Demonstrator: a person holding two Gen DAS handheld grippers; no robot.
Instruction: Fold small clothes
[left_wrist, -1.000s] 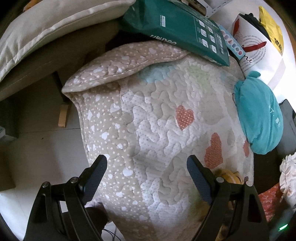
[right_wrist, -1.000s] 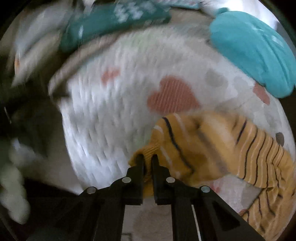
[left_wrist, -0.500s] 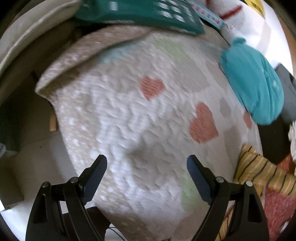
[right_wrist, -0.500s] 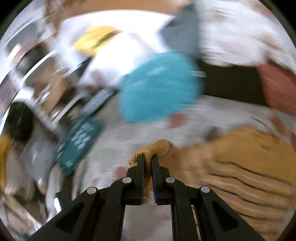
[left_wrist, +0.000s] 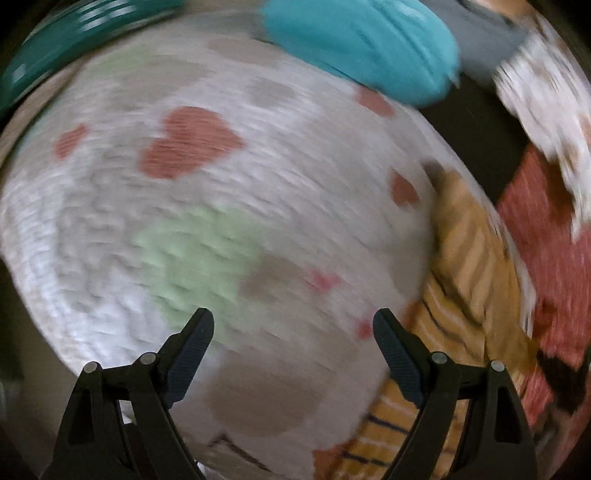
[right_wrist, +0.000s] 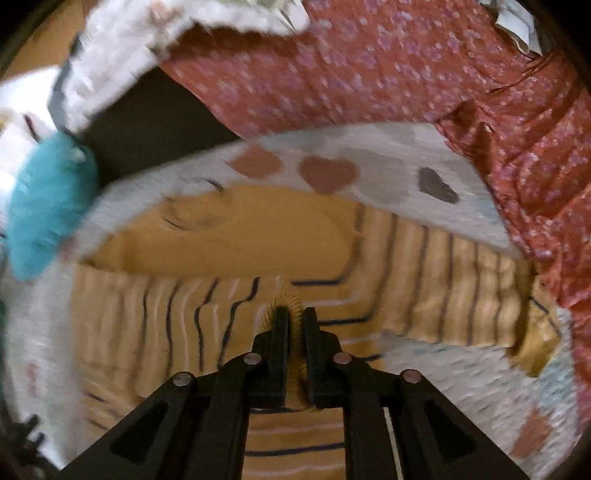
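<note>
Work surface: a quilted heart-print pad; it fills most of the left wrist view and underlies the garment in the right wrist view. Off its edge lies a heap of unfolded clothes; a red floral fabric and a fluffy white item are visible; a teal bundle rests at the pad's far edge.

Task item: a yellow striped knit garment; it lies partly spread on the pad, one portion doubled over the body; in the left wrist view it sits at the pad's right edge.

Right gripper: nearly closed; a ribbed edge of the garment is pinched between the pads. Left gripper: spread wide and empty above bare quilt.

Progress, as a judgement: early; no folded garment is visible; the yellow garment needs flattening and folding; the heap remains.
</note>
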